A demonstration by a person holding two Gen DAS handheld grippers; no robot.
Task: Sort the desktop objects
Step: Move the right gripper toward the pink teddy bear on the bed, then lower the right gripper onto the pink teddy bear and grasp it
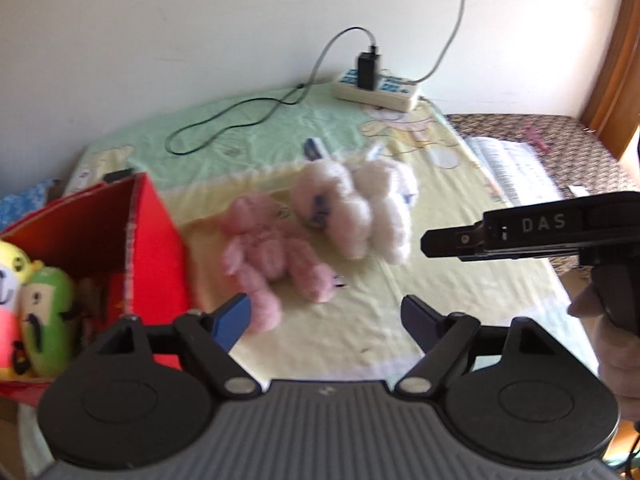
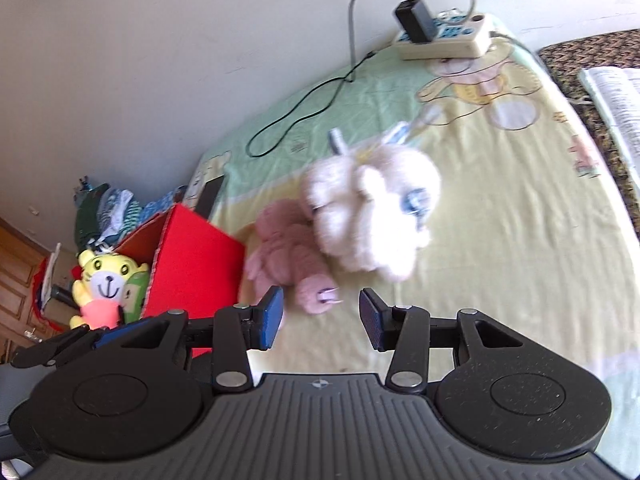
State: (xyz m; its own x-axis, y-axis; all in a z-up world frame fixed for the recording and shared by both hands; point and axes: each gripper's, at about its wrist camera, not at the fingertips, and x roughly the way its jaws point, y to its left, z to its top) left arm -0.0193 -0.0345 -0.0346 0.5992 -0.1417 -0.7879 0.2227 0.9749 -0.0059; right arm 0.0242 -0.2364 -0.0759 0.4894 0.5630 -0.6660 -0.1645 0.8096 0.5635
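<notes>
Both of my tools are empty: my left hand-held gripper [image 1: 326, 320] has its jaws apart above the pink plush bear [image 1: 272, 256], and my right hand-held gripper [image 2: 320, 316] stands narrower but open, nothing between its pads. The pink bear and two white plush bears [image 2: 372, 216] lie on the table [image 2: 500, 240] just beside the red box [image 1: 156, 240], which already holds toys. I judge this the approach; next I must lower onto the pink bear and close.
</notes>
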